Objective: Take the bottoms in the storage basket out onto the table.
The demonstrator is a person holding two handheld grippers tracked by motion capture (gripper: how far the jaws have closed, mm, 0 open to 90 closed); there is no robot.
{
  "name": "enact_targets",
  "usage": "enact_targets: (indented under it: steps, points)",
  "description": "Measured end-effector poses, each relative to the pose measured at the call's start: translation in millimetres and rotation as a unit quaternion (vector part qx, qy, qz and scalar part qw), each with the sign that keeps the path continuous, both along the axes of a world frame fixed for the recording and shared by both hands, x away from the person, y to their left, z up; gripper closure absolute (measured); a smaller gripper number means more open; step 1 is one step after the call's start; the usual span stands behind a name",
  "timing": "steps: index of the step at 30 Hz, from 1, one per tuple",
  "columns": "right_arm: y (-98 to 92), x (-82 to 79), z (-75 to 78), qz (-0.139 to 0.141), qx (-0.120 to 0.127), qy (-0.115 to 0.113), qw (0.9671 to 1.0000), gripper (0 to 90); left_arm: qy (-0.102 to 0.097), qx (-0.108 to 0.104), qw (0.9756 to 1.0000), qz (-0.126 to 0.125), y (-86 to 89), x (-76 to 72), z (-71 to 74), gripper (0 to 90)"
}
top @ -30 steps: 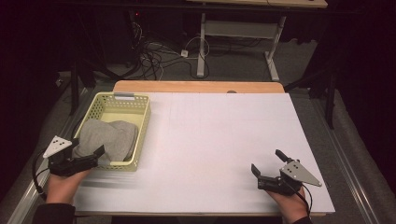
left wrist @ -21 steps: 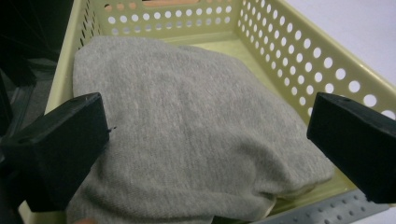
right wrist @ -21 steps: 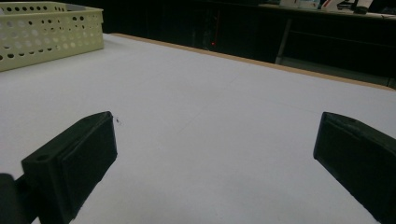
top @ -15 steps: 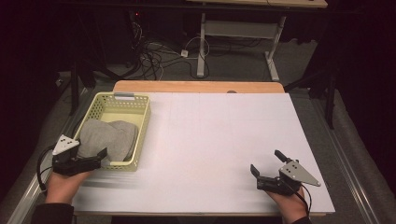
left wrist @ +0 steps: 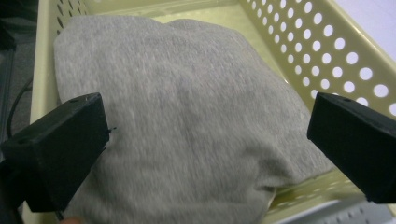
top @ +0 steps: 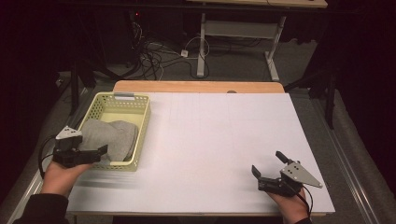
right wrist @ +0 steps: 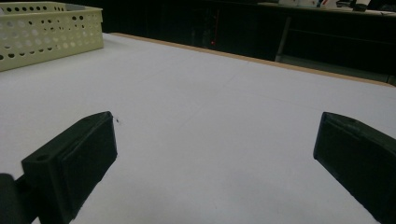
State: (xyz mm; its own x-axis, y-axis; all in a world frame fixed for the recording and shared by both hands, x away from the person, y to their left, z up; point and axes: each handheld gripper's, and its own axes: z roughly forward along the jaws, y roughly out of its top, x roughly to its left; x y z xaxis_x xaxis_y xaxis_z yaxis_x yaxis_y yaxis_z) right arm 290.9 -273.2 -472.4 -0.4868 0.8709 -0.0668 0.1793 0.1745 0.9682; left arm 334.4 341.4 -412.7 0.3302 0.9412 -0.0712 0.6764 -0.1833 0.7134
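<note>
Grippers spread at both ends of the counter

Cloth (top: 110,138), grey and bunched, lies inside a pale yellow perforated basket (top: 140,122) at the left side of the white counter (top: 219,140). In the high view the left gripper (top: 95,154) sits at the basket's near left corner, held by a hand (top: 58,176) in a dark sleeve, with its fingers (left wrist: 60,149) spread wide. The left gripper view looks down over the cloth (left wrist: 187,121), which fills most of the basket (left wrist: 336,51); the two fingers stand to either side of the cloth's near part, and whether they touch it cannot be told. The right gripper (top: 269,168) rests low near the counter's front right corner, well apart from the basket. Its fingers (right wrist: 74,163) are also spread, with bare counter (right wrist: 210,130) between them and the basket (right wrist: 46,28) far off to the left.
</note>
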Motion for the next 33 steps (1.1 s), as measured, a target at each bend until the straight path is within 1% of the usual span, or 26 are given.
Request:
enact_targets:
  steps: [1,3,4,5,7,8,9,11,12,13,17,18,19,20,21,22,24,25,26,27,28,29,30,31,32,33]
  points:
    - [-0.3,-0.3,0.5,0.000,0.000,-0.001,1.0000,0.1,0.000,0.000,1.0000,0.000,0.0,0.0,0.0,0.0]
    - [-0.1,-1.2,1.9,-0.003,0.002,-0.004,1.0000,0.1,0.020,0.010,0.9997,0.003,-0.3,8.2,0.7,0.0]
    - [-0.1,-1.7,2.6,-0.003,0.002,-0.005,1.0000,0.1,0.043,0.019,0.9989,0.006,-0.2,16.8,-0.1,0.0]
    - [-0.1,-1.7,2.6,-0.003,0.002,-0.005,1.0000,0.1,0.043,0.019,0.9989,0.006,-0.2,16.8,-0.1,0.0]
    - [-0.4,-2.1,3.3,-0.003,0.002,-0.006,1.0000,0.1,0.066,0.032,0.9973,0.010,-0.5,24.6,-1.5,0.0]
    - [-0.7,-1.8,3.2,-0.004,0.003,-0.005,1.0000,0.1,0.087,0.039,0.9953,0.012,-0.7,31.2,-2.4,0.0]
    - [-0.8,-1.4,3.0,-0.004,0.003,-0.004,1.0000,0.1,0.087,0.039,0.9953,0.012,-0.7,31.2,-2.4,0.0]
    - [-0.8,-1.0,2.8,-0.004,0.003,-0.004,1.0000,0.1,0.110,0.050,0.9927,0.010,-1.6,37.6,-2.8,0.0]
    - [-0.6,-0.6,2.5,-0.004,0.003,-0.004,1.0000,0.1,0.117,0.054,0.9916,0.010,-2.2,39.6,-2.7,0.0]
    - [-0.1,-0.2,2.1,-0.002,0.004,-0.002,1.0000,0.1,0.138,0.066,0.9882,0.007,-3.5,45.2,-2.0,0.0]
    - [0.6,0.3,2.0,0.000,0.004,-0.003,1.0000,0.1,0.175,0.085,0.9809,0.001,-6.5,56.3,0.4,0.0]
    - [0.6,0.3,2.0,0.000,0.004,-0.003,1.0000,0.1,0.175,0.085,0.9809,0.001,-6.5,56.3,0.4,0.0]
    - [0.6,0.4,2.1,0.000,0.004,-0.003,1.0000,0.1,0.182,0.092,0.9790,0.000,-7.8,59.0,0.6,0.0]
    - [0.5,0.5,2.2,0.000,0.004,-0.003,1.0000,0.1,0.193,0.098,0.9763,-0.003,-9.3,62.4,0.8,0.0]
    - [0.2,0.5,2.3,0.000,0.005,-0.003,1.0000,0.1,0.209,0.103,0.9725,-0.007,-10.5,67.3,0.7,0.0]
    - [0.2,0.5,2.3,0.000,0.005,-0.003,1.0000,0.1,0.209,0.103,0.9725,-0.007,-10.5,67.3,0.7,0.0]
    - [-0.1,0.5,2.4,0.000,0.006,-0.003,1.0000,0.1,0.227,0.104,0.9683,-0.013,-12.1,72.4,0.0,0.0]
    - [-0.4,0.6,2.4,0.000,0.006,-0.003,1.0000,0.1,0.239,0.106,0.9649,-0.017,-14.0,75.4,-1.2,0.0]
    - [-0.6,0.6,2.3,0.000,0.006,-0.003,1.0000,0.1,0.255,0.110,0.9604,-0.024,-17.4,79.0,-3.1,0.0]
    - [-0.8,0.7,2.3,0.000,0.006,-0.003,1.0000,0.1,0.255,0.110,0.9604,-0.024,-17.4,79.0,-3.1,0.0]
    - [-1.0,0.7,2.3,-0.001,0.007,-0.003,1.0000,0.1,0.272,0.114,0.9551,-0.031,-21.5,83.0,-6.1,0.0]
    - [-1.2,0.7,2.3,-0.001,0.007,-0.003,1.0000,0.1,0.272,0.114,0.9551,-0.031,-21.5,83.0,-6.1,0.0]
    - [-1.5,0.7,2.2,-0.001,0.008,-0.003,1.0000,0.1,0.289,0.122,0.9487,-0.039,-26.5,86.5,-10.2,0.0]
    - [-1.6,0.8,2.1,-0.001,0.008,-0.003,1.0000,0.1,0.296,0.130,0.9455,-0.042,-29.4,88.1,-12.5,0.0]
    - [-1.6,0.8,2.1,-0.001,0.008,-0.003,1.0000,0.1,0.296,0.130,0.9455,-0.042,-29.4,88.1,-12.5,0.0]
    - [-1.6,0.9,2.1,-0.001,0.008,-0.003,1.0000,0.1,0.304,0.139,0.9413,-0.047,-32.0,89.9,-14.4,0.0]
